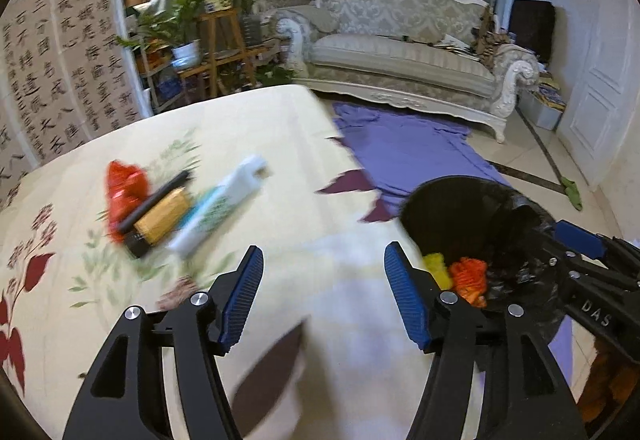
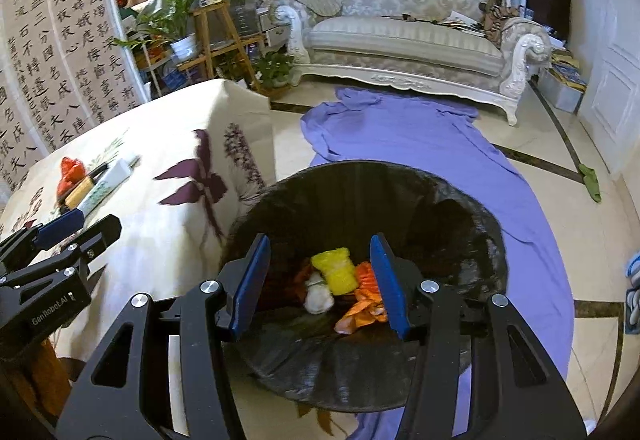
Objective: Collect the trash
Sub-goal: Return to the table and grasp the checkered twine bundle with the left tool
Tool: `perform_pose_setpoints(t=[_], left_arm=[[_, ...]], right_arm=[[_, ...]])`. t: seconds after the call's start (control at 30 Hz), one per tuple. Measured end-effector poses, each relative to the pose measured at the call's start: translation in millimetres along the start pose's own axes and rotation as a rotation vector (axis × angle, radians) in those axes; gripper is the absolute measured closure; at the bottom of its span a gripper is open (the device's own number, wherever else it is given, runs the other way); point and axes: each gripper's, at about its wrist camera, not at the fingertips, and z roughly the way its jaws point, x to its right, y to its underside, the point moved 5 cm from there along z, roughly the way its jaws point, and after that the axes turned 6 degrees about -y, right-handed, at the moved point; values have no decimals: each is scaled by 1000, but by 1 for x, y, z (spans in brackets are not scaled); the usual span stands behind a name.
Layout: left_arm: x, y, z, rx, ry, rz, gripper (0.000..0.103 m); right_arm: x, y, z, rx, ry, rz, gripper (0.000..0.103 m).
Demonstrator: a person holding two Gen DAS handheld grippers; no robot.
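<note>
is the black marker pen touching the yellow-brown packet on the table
Touching. The left wrist view shows the black marker pen lying across the top of the yellow-brown packet, overlapping it with no gap, in the pile on the floral tablecloth.

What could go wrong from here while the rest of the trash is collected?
1. The pen, box and tube lie touching; grabbing one may knock another off the table.
2. The bin stands on loose purple cloth, so a bump may shift it.
3. The red wrapper looks crumpled and may slip.
</note>
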Motion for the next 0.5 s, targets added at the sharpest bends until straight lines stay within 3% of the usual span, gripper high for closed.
perform_pose_setpoints(t=[0.27, 0.5], left_arm=[[-63, 16, 0, -41, -89, -92, 41], [-87, 24, 9, -83, -108, -106, 41]], right_arm=[[-42, 2, 4, -14, -58, -45, 52], [-74, 1, 10, -22, -99, -86, 52]])
